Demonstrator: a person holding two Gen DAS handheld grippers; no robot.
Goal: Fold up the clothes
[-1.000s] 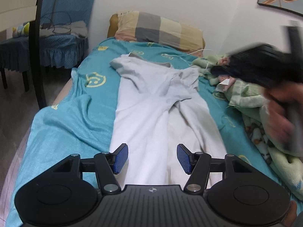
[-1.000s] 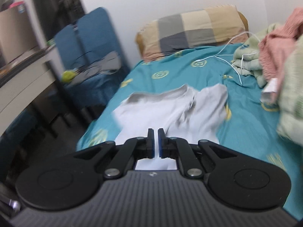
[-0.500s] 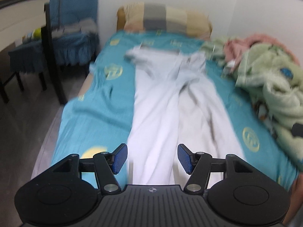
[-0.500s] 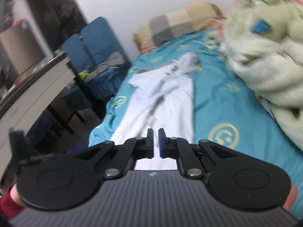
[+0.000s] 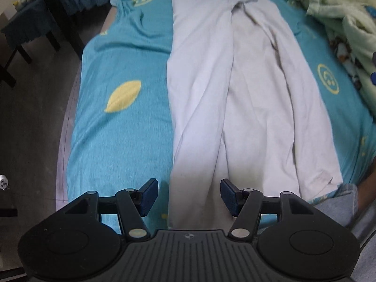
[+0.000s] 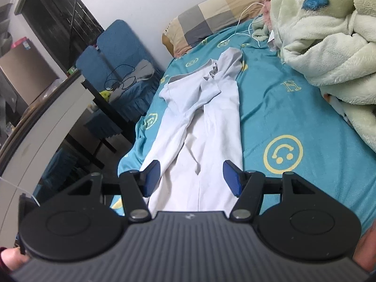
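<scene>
Fingers of the left gripper (image 5: 187,196) stand apart above the near hem of the white garment (image 5: 235,94), with no cloth pinched between the blue pads. Jaws of the right gripper (image 6: 191,178) are opening; the garment lies below the gap, not gripped. The garment lies lengthwise along the teal bedspread (image 5: 122,122), folded inward to a long narrow strip, with soft creases running along its length and the grey collar end (image 6: 229,57) toward the checked pillow (image 6: 211,16). Its left edge is straight and parallel to the bed's side. Open bedspread flanks both long edges. A heaped green blanket (image 6: 329,35) bounds the right side; a blue chair (image 6: 112,47) and dark table (image 6: 103,108) stand off the left side.
</scene>
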